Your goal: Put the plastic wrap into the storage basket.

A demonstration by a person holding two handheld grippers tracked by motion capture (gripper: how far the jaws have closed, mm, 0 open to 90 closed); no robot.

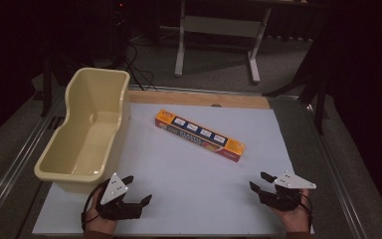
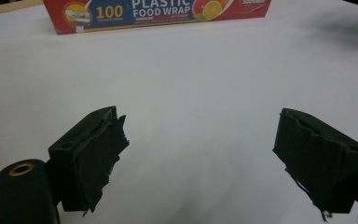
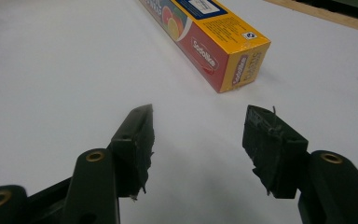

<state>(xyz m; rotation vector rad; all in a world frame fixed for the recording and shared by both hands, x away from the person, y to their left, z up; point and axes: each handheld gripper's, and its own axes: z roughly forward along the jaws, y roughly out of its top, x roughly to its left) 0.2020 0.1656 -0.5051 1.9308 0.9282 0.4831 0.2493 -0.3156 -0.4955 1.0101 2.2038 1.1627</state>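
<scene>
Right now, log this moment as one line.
left gripper: open, empty | right gripper: open, empty | plastic wrap box: untouched on white board | cream tub: empty

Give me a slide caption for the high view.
Two hand-held tools, left and right, rest open on the white table before a plastic wrap box and cream tub.

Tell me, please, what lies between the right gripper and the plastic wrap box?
Nothing: in the right gripper view, bare white table surface runs from the right gripper, its jaws apart and empty, to the end of the plastic wrap box.
</scene>
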